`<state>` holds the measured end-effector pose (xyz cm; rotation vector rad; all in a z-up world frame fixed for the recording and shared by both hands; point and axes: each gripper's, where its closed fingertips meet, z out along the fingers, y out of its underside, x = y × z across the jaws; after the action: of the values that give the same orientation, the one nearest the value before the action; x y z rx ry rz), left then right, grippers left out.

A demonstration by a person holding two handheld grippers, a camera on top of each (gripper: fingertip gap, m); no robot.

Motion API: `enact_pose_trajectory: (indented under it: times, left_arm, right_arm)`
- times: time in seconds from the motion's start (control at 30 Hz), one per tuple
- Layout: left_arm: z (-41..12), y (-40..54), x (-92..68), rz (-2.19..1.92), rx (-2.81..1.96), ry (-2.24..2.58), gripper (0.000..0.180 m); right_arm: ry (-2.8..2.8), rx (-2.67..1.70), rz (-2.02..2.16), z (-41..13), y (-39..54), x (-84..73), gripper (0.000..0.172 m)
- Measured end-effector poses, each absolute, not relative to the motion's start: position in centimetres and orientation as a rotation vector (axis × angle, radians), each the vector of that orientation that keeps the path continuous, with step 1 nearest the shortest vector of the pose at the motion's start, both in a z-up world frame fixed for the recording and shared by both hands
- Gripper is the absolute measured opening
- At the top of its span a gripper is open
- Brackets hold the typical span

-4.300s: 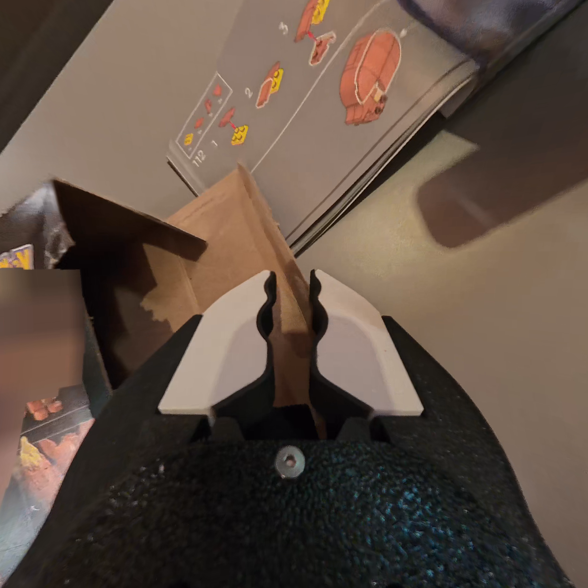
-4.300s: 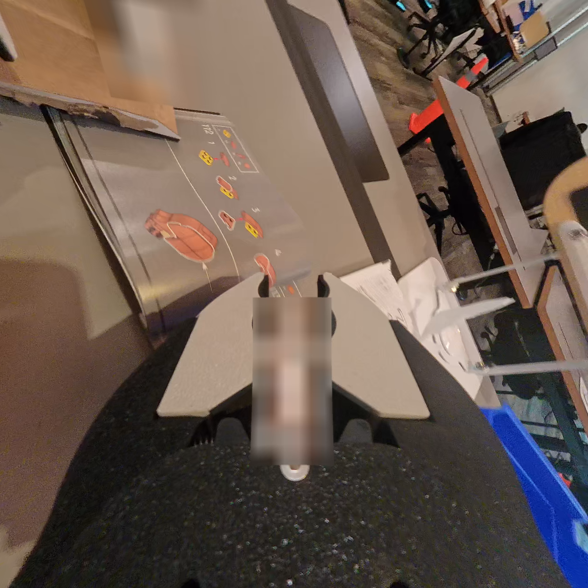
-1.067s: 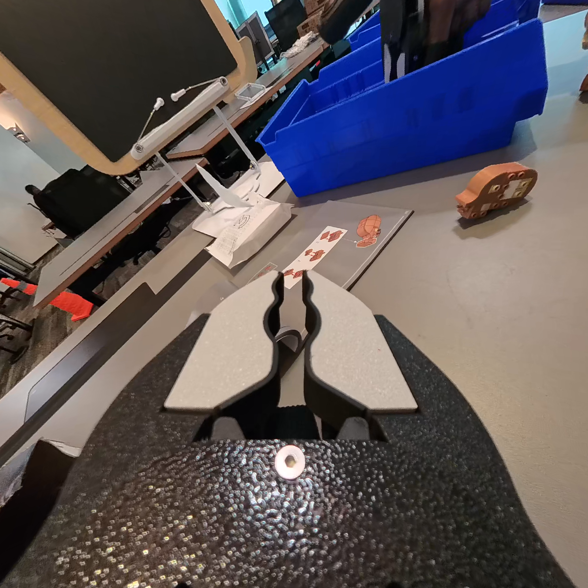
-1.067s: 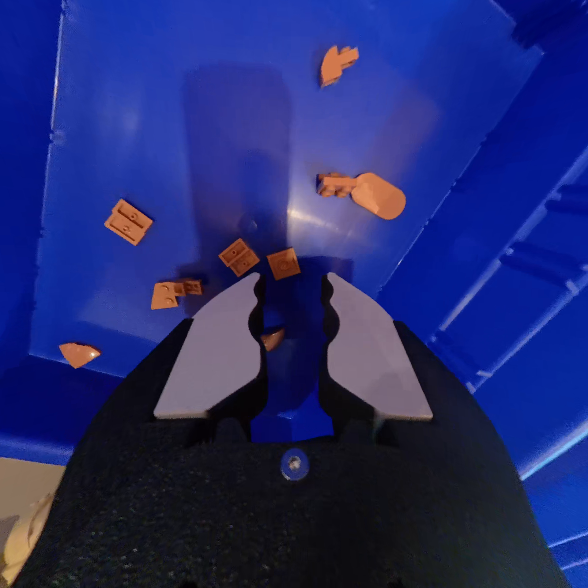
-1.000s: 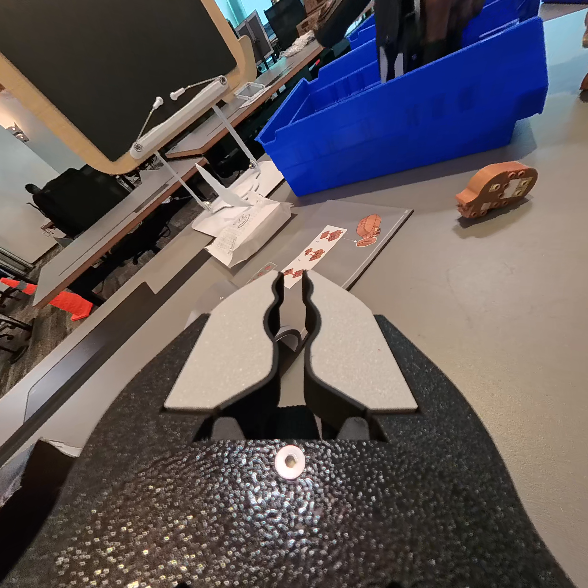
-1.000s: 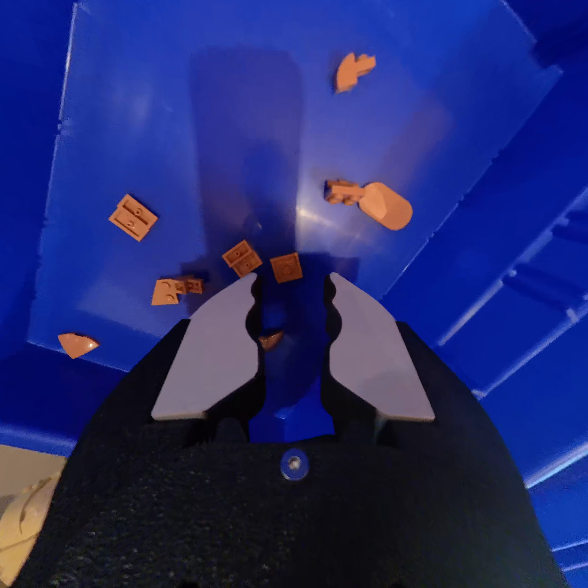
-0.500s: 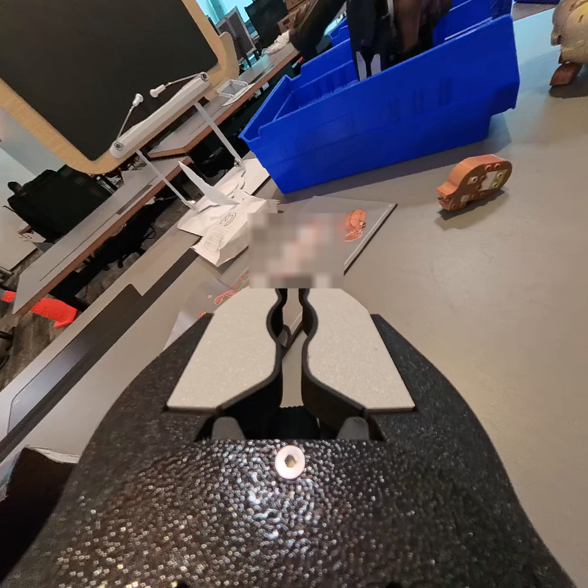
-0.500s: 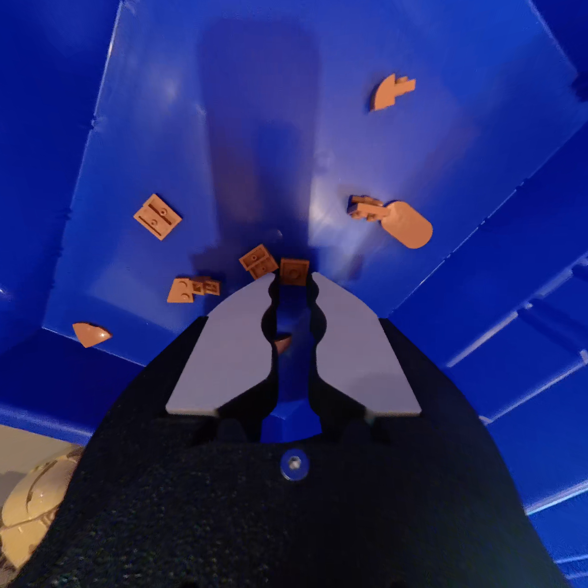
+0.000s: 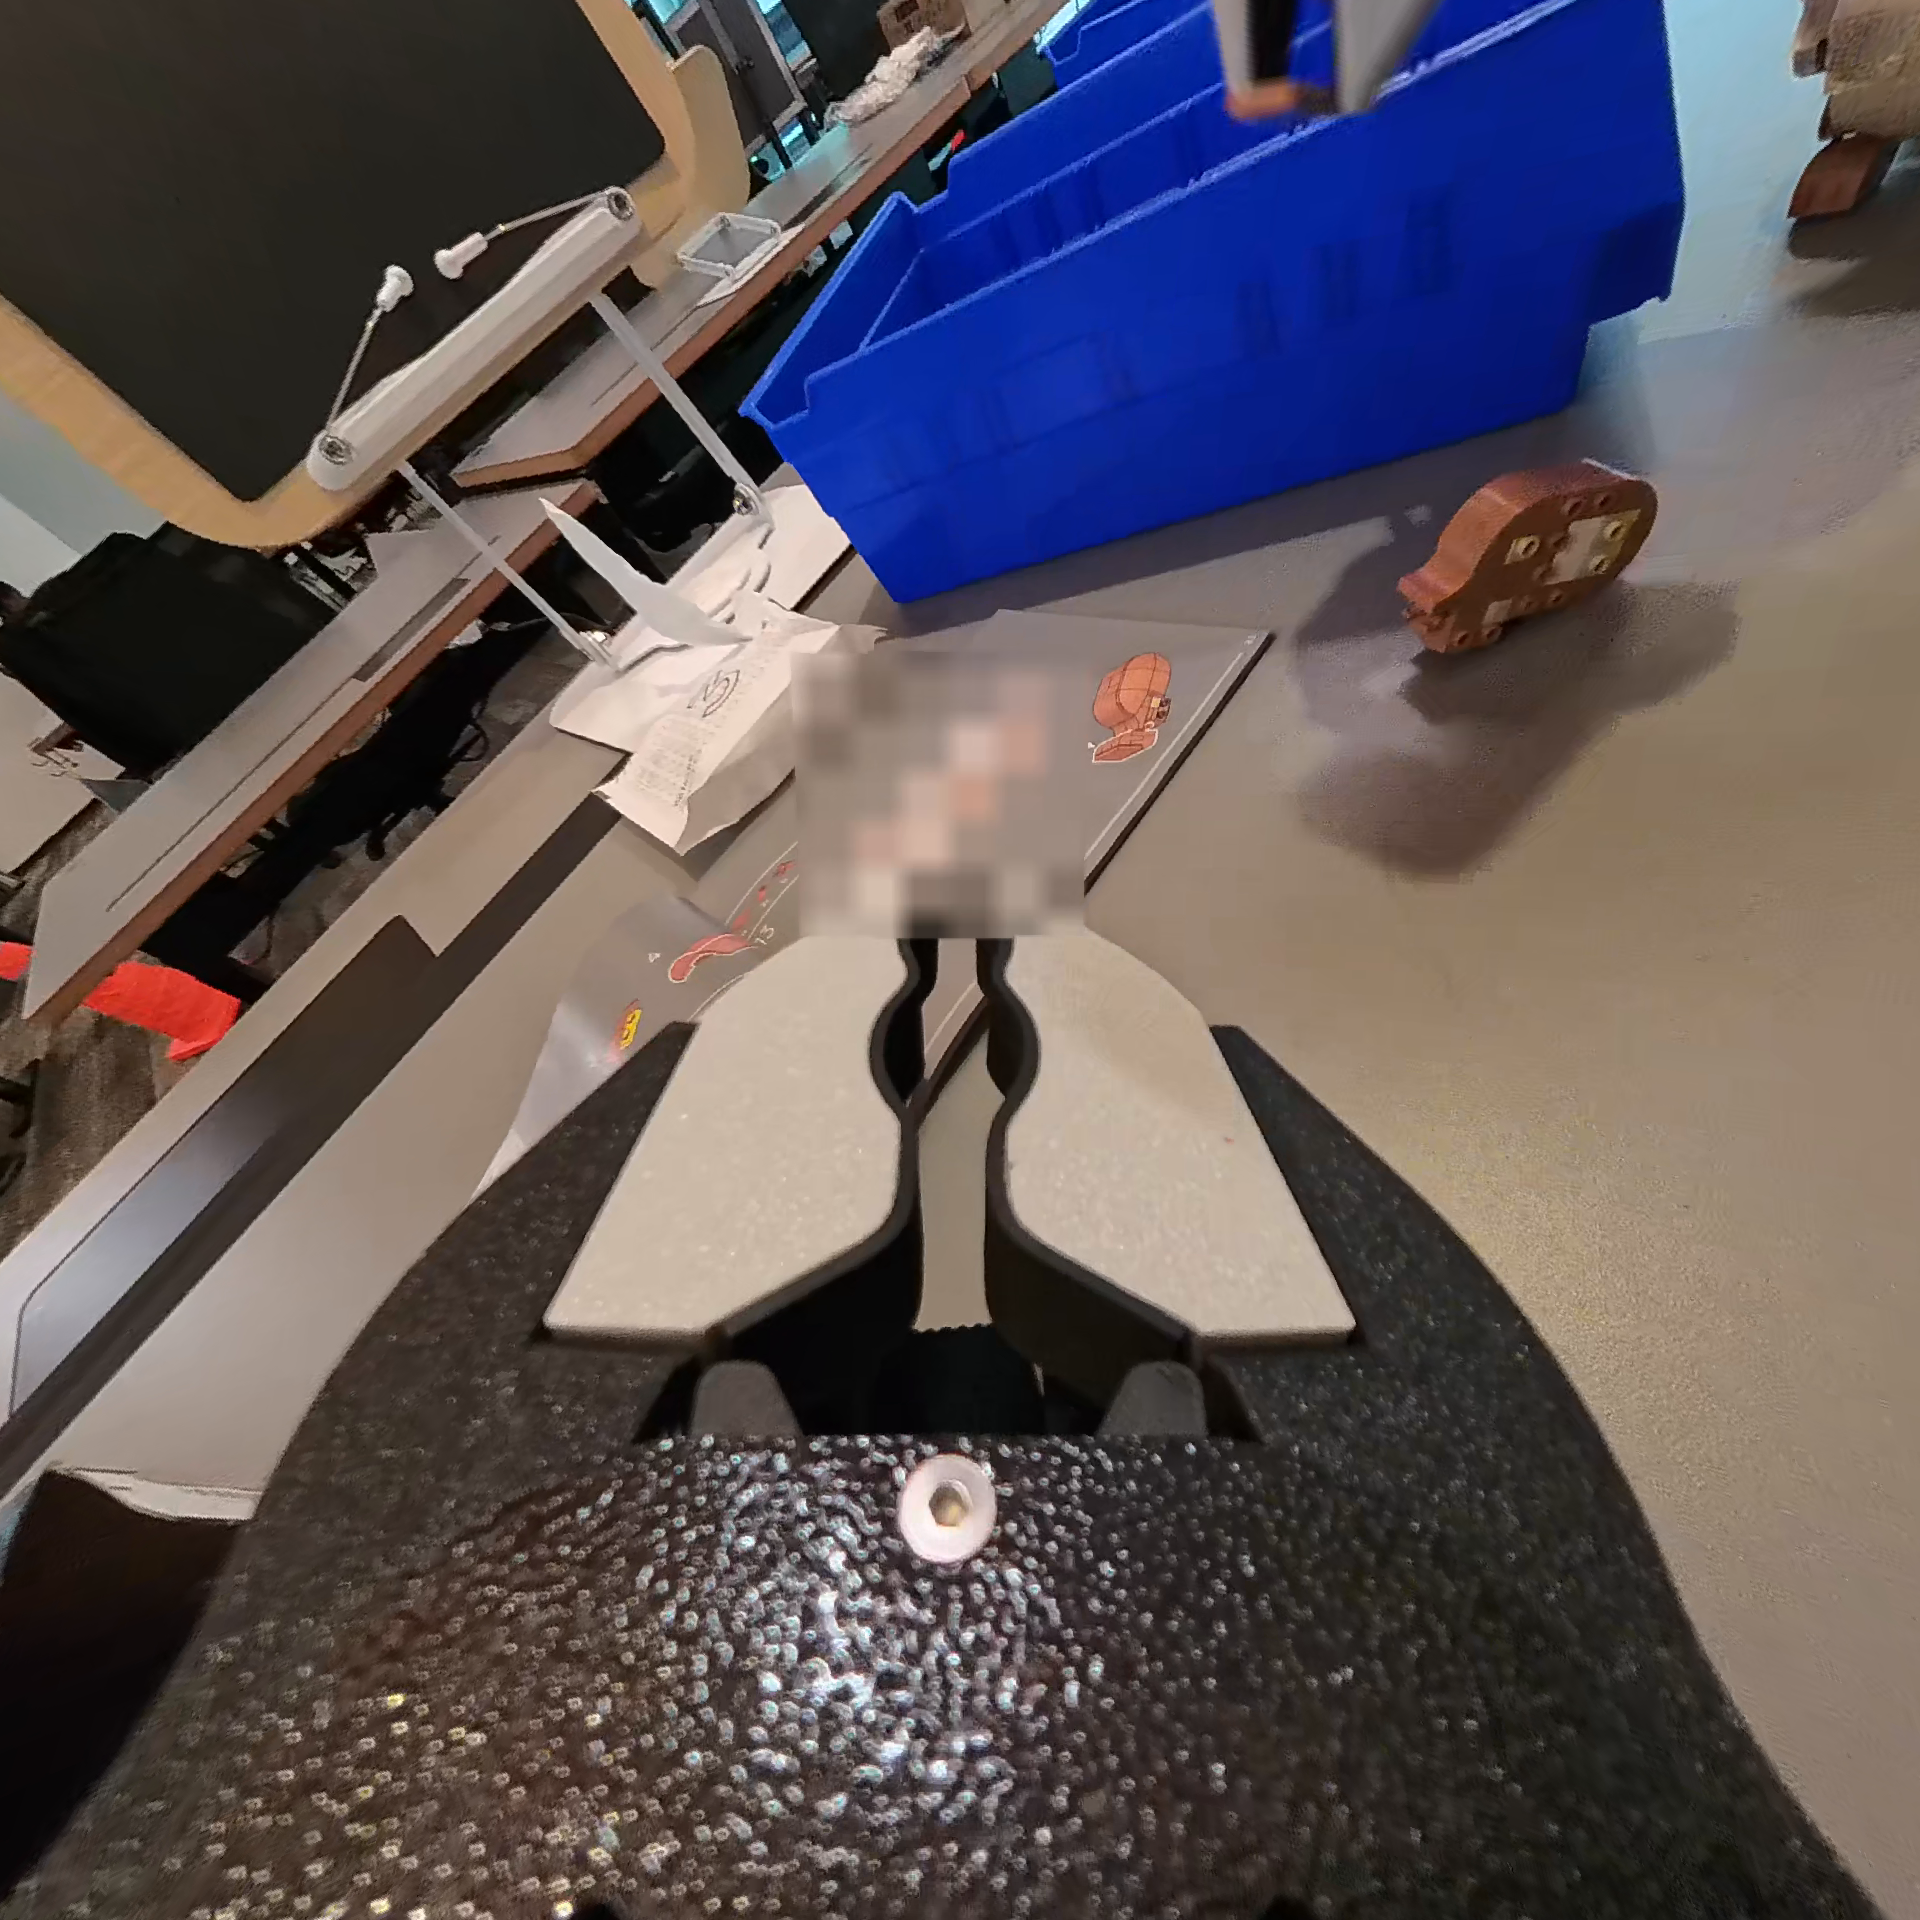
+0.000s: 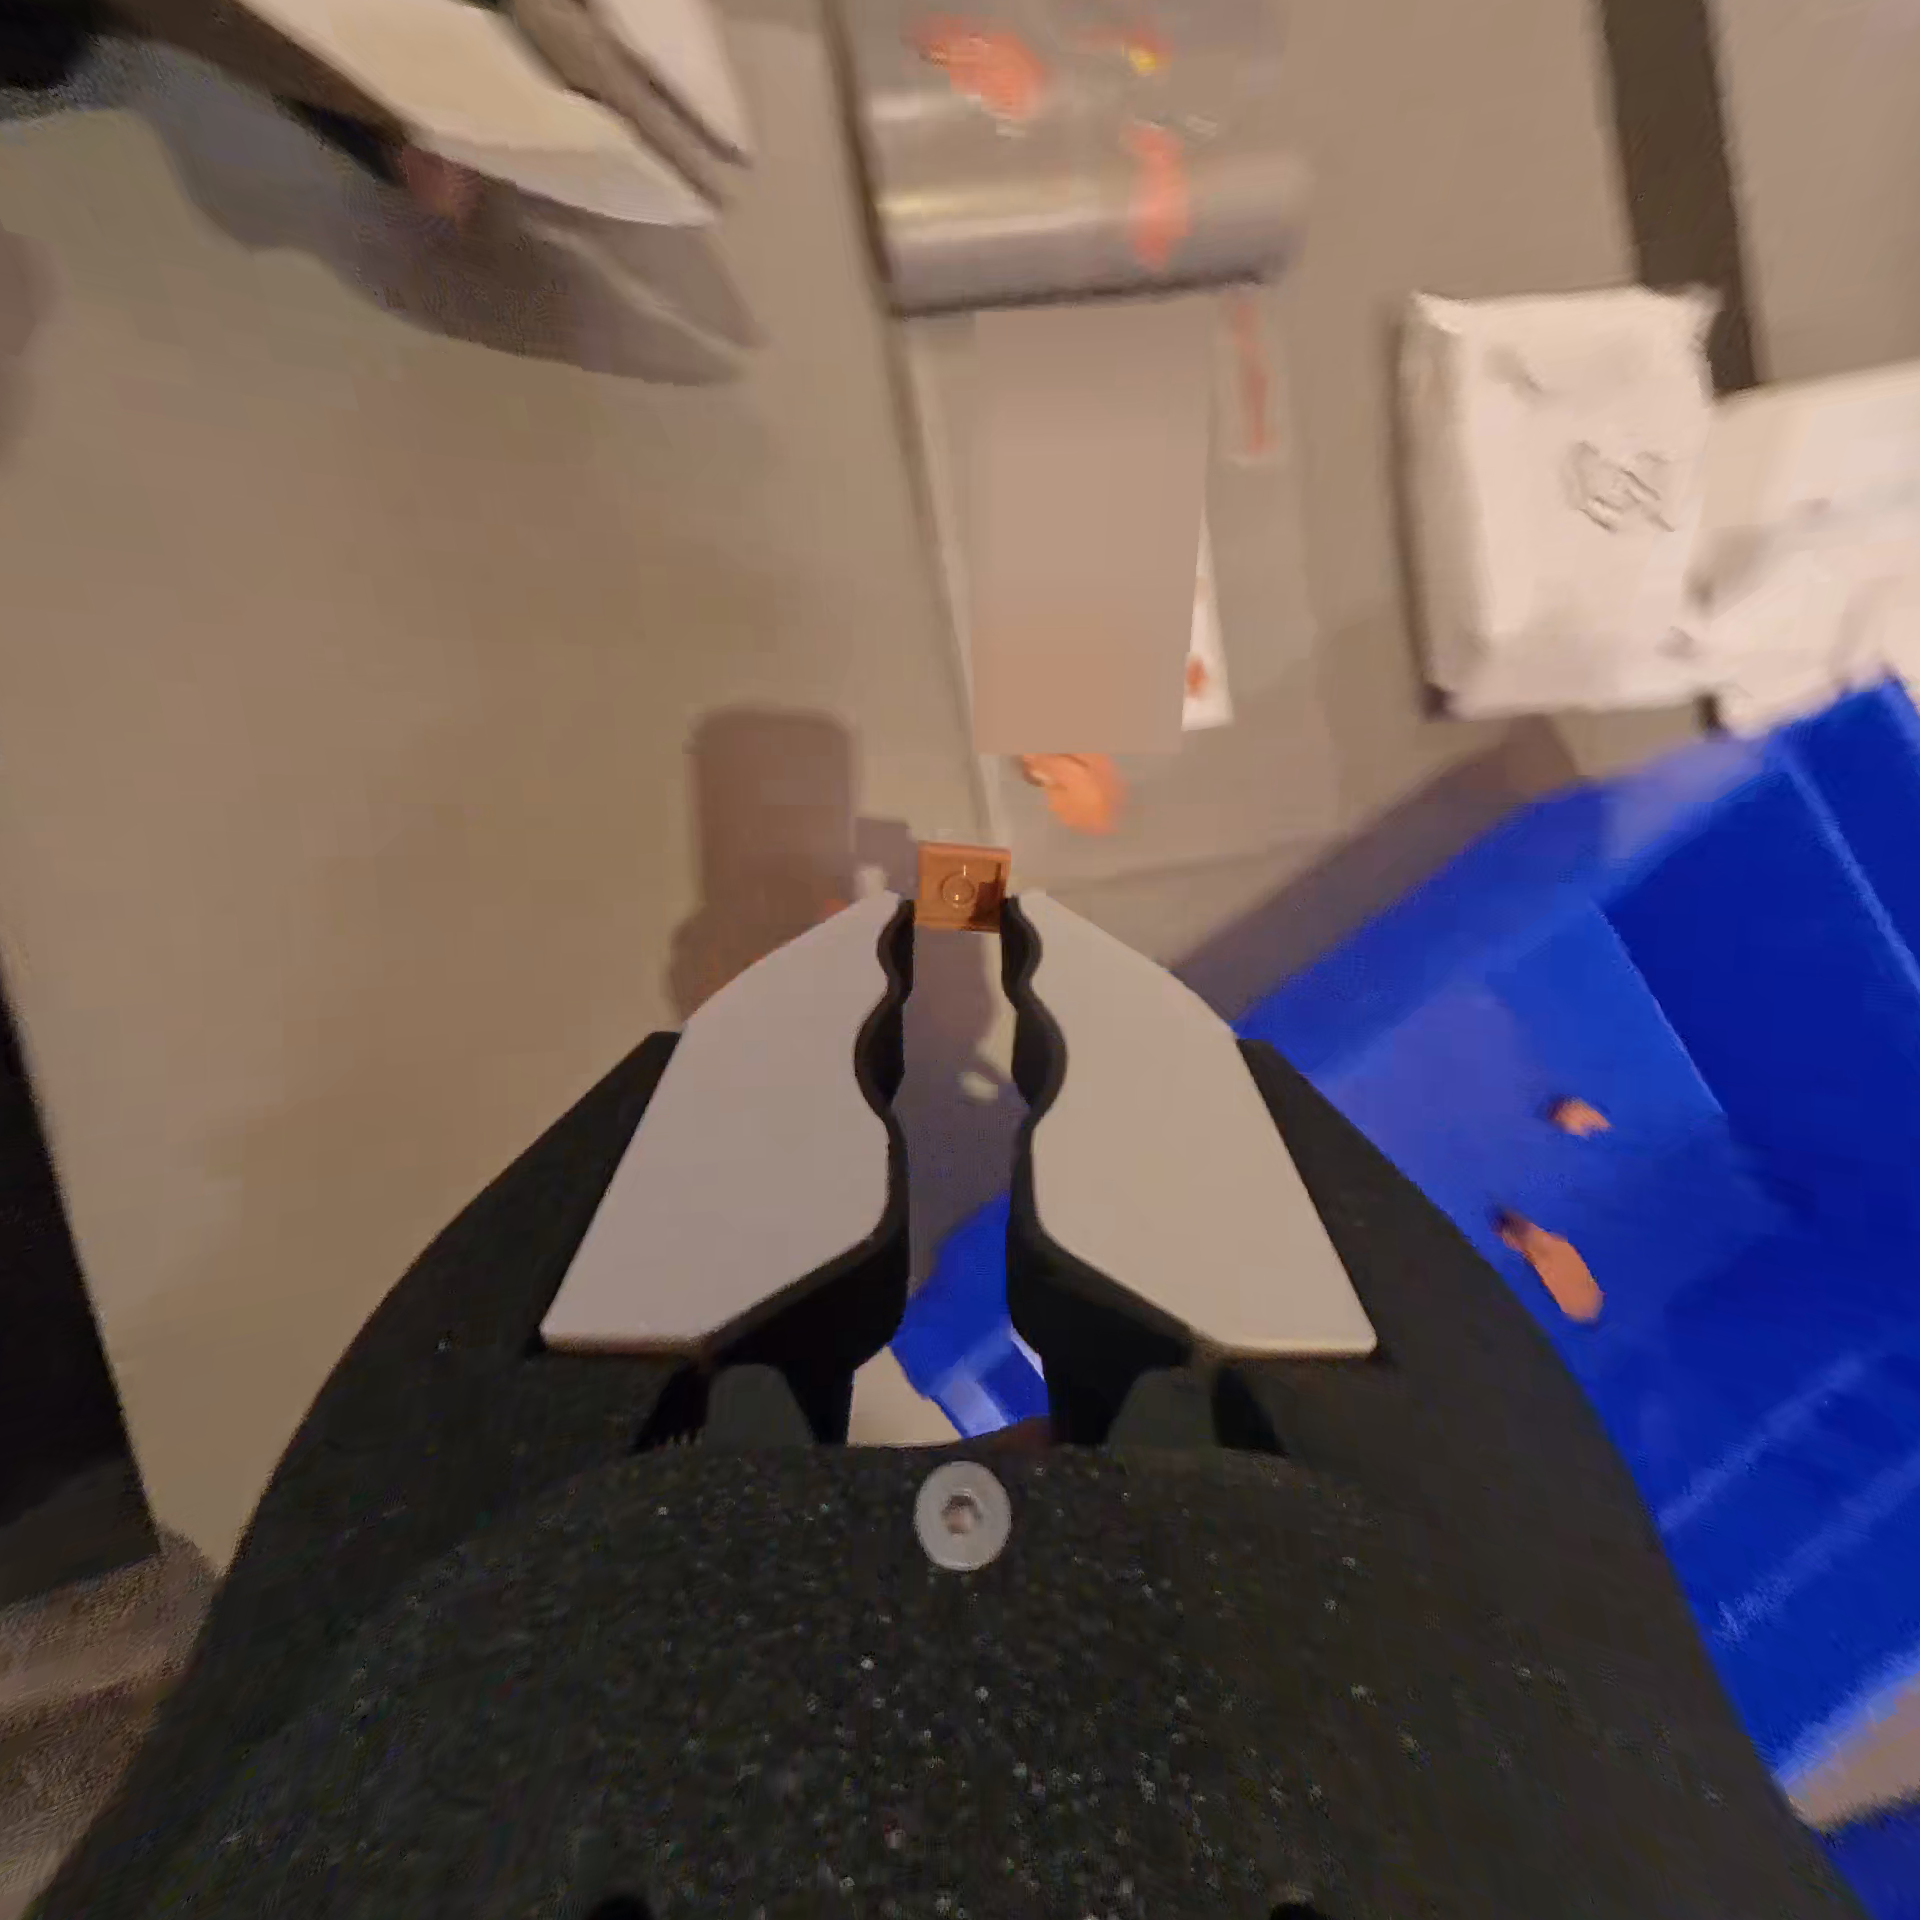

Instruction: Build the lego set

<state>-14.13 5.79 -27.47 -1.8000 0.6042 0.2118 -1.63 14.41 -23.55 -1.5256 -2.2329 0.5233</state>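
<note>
The right tongs (image 10: 960,914) pinch a small flat orange-brown brick (image 10: 962,886) by its two side edges at the very fingertips, both pads pressed against it, its single round stud mark facing the camera. They hang in the air above the grey bench (image 10: 364,675), with the blue bin (image 10: 1662,1091) just below and to the right; a few more orange pieces (image 10: 1548,1262) lie on the bin's floor. Beyond the brick lies an open booklet (image 10: 1081,187) with orange drawings, partly covered by a blur patch, and to its right a crumpled white paper bag (image 10: 1548,499). In the left wrist view the right tongs show at the top edge, above the bin (image 9: 1247,343), with the brick (image 9: 1262,101) at their tips. The left tongs (image 9: 958,951) hover low over the bench (image 9: 1558,1143), their fingers (image 9: 769,1132) brought close with only a narrow slit between them; the tips themselves meet a blur patch, and I cannot tell whether anything is caught there. Ahead of them lies the booklet (image 9: 1164,717), the white paper (image 9: 707,727) at its left, and well to the right a rounded brown brick assembly (image 9: 1527,556) lies on its side, apart from the bin. A clear acrylic stand (image 9: 623,582) stands at the bench's far edge.
</note>
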Motion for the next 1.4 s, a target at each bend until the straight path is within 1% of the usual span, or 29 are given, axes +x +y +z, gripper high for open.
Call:
enact_pose_trajectory:
  times: [0.1,0.23,0.67,0.97,1.4]
  left_arm:
    - [-27.5,5.8,-14.2,0.212,-1.801,0.598,0.006]
    - [-27.9,5.9,-14.4,0.209,-1.814,0.590,0.006]
    - [-29.0,6.1,-14.2,0.231,-1.850,0.628,0.006]
    - [-29.3,6.1,-14.2,0.235,-1.860,0.634,0.006]
    - [-29.5,6.2,-14.2,0.237,-1.867,0.640,0.006]
  right_arm:
    - [-2.333,-1.430,0.559,-25.2,9.7,-2.5,0.015]
    - [-2.368,-1.380,0.609,-26.2,6.8,-3.0,0.015]
    - [-2.511,-1.402,0.567,-32.9,2.9,-2.5,0.015]
    - [-2.518,-1.415,0.520,-33.9,3.2,-2.4,0.015]
    - [-2.496,-1.423,0.519,-34.0,3.6,-2.2,0.016]
